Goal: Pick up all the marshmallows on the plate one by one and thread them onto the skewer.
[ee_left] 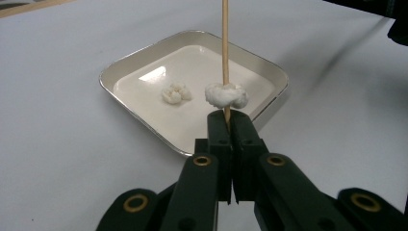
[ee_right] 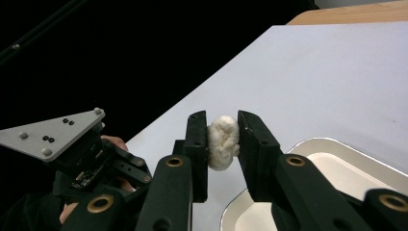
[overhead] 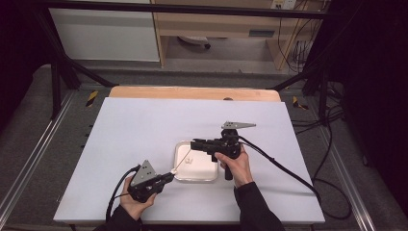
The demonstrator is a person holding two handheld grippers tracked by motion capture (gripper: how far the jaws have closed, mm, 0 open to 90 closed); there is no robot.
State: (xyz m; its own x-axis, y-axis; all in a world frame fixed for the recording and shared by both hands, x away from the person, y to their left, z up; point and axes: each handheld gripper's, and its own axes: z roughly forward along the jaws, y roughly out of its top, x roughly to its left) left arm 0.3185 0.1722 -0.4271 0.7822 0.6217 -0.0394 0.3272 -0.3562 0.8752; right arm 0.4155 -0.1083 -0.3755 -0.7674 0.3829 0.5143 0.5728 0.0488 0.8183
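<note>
While my left claw (ee_left: 225,126) clamps the skewer (ee_left: 224,53) over the tray (ee_left: 120,72) with one marshmallow (ee_left: 226,95) threaded, my right claw (ee_right: 223,126) pinches a second marshmallow (ee_right: 223,139), which I should line up squarely on the tip and push gently.

Lab: framed test table (overhead: 144,120), cables (overhead: 332,159)

We are looking at a white table (overhead: 144,125) with a wooden edge (overhead: 192,92) showing at its far side. Grey carpet (overhead: 29,125) is lying around it, a black frame (overhead: 57,62) is standing over it, and cables (overhead: 332,159) are trailing at right beneath a wooden shelf (overhead: 216,24).
</note>
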